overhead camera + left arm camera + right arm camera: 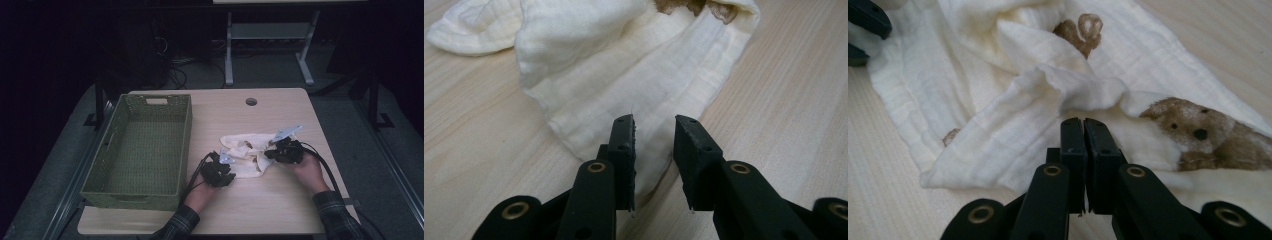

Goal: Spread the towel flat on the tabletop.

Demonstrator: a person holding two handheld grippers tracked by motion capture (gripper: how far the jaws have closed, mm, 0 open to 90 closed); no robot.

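My left gripper hovers with jaws spread over the cream cloth's edge on the table; my right gripper (jaws pressed together) pinches a fold beside the basket.

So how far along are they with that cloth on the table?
Early on, it seems. The cream bear-print cloth lies crumpled on the table, not yet neat. In hand: the right gripper has its jaws shut at a raised fold, though whether it pinches fabric is unclear; the left gripper is open over the cloth's edge. The green woven basket beside it holds nothing, so tidying and perhaps stowing remain.
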